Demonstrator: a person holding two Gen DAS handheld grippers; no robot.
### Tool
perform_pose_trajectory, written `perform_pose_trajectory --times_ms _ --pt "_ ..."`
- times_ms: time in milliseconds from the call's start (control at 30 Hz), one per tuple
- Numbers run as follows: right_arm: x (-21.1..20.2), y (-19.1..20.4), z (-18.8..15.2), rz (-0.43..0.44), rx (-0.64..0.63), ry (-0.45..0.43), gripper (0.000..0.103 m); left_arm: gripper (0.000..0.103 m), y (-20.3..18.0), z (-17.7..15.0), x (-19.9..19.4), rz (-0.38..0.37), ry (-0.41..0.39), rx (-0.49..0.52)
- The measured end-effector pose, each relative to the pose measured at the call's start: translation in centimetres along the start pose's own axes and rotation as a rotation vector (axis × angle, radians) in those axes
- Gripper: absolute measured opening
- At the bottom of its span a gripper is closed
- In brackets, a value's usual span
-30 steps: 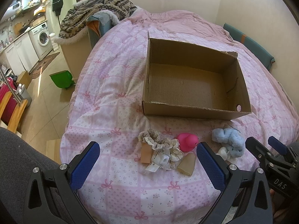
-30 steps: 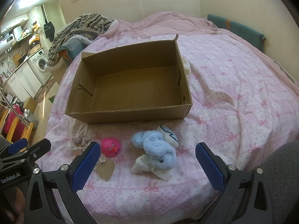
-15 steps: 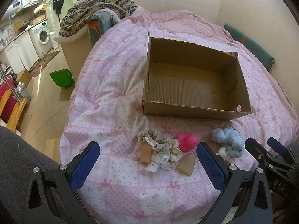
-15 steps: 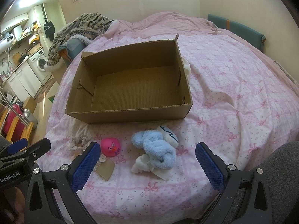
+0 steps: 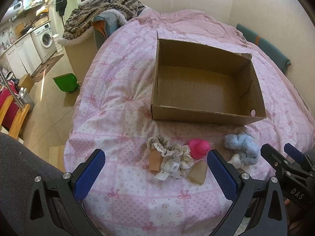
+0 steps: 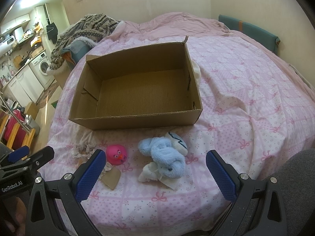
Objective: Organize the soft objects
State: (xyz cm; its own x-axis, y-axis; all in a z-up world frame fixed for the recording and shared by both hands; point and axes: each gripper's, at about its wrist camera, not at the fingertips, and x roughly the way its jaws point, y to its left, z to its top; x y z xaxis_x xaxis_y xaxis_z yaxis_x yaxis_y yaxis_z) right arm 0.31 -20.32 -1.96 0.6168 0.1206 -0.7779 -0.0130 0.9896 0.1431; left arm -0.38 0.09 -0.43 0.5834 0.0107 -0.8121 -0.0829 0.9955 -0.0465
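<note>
Both grippers hang low over the near edge of the bed, side by side, pointing at the toys. The left gripper [image 5: 155,174] has its blue fingers spread wide, with nothing between them; the lacy scrunchies [image 5: 170,153] lie just ahead. The right gripper [image 6: 155,174] is spread wide too, aimed at the fluffy blue plush toy [image 6: 165,155]. A pink rubber duck [image 6: 116,154] sits between the two piles. The cardboard box [image 6: 137,121] stands open behind them on the pink quilt [image 6: 246,118].
</note>
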Motion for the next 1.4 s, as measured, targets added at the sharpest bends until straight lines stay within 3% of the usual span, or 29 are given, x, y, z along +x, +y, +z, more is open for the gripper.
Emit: perform_pose_trajectory --times_ms 500,767,1000,1200,1400 --pt "0.2 -0.4 0.2 0.003 0.011 0.029 0.103 0.103 0.0 0.6 0.9 -0.008 0.066 -0.006" --pt "0.2 -1.2 1.8 0.070 0.038 0.094 0.103 0.103 0.3 2.6 0.8 -0.006 0.113 -0.014" --pt "2.3 -3.7 4.6 0.164 0.154 0.266 0.103 0.103 1.2 5.8 1.8 0.019 0.169 -0.029" --pt "5.7 -5.0 5.2 0.153 0.210 0.407 0.103 0.103 2.2 6.6 4.6 0.037 0.238 -0.056" --pt "10.3 -4.6 3.3 0.127 0.209 0.527 0.103 0.103 2.9 5.3 7.3 0.049 0.275 -0.062"
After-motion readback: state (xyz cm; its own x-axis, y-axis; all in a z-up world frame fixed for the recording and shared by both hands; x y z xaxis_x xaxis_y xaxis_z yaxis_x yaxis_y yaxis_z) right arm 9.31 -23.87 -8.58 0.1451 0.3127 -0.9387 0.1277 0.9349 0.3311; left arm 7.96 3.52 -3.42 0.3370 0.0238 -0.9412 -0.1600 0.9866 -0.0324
